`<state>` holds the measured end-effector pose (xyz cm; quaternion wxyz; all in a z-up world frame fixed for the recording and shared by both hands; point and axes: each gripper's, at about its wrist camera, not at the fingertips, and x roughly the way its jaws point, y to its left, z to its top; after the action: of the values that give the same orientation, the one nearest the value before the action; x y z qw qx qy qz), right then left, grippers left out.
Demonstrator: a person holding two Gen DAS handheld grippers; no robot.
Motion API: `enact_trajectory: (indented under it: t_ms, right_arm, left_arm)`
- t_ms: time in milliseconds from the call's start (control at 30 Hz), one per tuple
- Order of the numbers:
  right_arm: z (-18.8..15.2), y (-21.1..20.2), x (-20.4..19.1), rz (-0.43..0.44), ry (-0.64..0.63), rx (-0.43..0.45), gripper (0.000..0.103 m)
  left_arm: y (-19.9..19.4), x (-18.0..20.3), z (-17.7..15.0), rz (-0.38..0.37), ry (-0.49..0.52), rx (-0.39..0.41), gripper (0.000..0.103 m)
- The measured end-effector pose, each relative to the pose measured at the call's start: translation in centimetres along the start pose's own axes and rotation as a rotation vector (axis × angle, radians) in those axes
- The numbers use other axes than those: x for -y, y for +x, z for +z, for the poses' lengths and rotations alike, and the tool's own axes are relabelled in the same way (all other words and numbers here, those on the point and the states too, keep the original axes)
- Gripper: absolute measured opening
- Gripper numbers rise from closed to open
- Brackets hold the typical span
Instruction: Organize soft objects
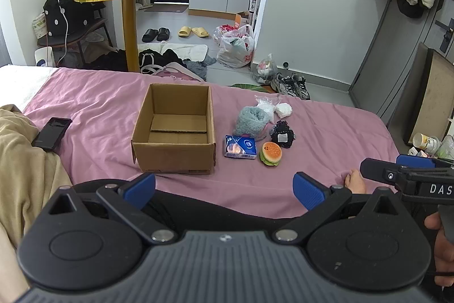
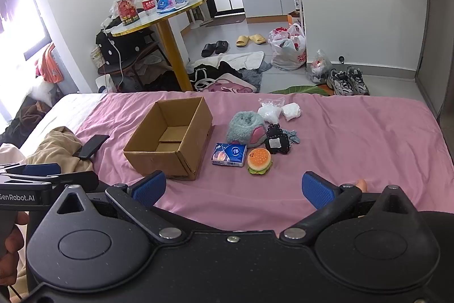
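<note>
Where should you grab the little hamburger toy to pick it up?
Probably across the round bun of the hamburger toy, coming down from above with the right gripper, whose jaws are open. It leans with its orange bun face up, nearest of the pile. The tissue pack sits close on its box side, so set the jaws front to back, not side to side.

The left gripper is spread wide, its fingers empty. The right gripper is equally wide, level beside it.

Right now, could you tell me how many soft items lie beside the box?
6: tissue pack nearest the cardboard box, burger toy, grey plush, black pouch, two white bags farthest back; more may be hidden.
</note>
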<state>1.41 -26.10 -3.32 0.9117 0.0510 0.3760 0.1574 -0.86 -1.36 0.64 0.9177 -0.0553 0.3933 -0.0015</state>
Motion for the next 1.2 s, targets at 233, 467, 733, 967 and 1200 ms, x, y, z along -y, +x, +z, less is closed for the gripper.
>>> enact_trajectory:
  t_ms: [233, 467, 733, 967, 1200]
  right_arm:
    - [0.2, 0.1, -0.1, -0.003, 0.0, 0.0, 0.103]
    - [0.2, 0.1, 0.0, -0.003, -0.001, -0.001, 0.103]
    - [0.2, 0.1, -0.1, 0.002, 0.002, -0.002, 0.103]
    - [0.5, 1.4, 0.3, 0.011, -0.001, -0.024, 0.103]
    - [0.8, 3.2, 0.7, 0.016, 0.012, -0.046, 0.103]
  left_arm:
    - [0.0, 0.1, 0.0, -0.005, 0.0, 0.001, 0.102]
    - [0.2, 0.2, 0.0, -0.01, 0.0, 0.005, 0.102]
    - [0.7, 0.5, 0.3, -0.014, 0.0, -0.001, 0.102]
    - [1.5, 0.3, 0.7, -0.004, -0.007, -0.011, 0.102]
    - [2.6, 0.1, 1.3, 0.003, -0.014, -0.025, 0.102]
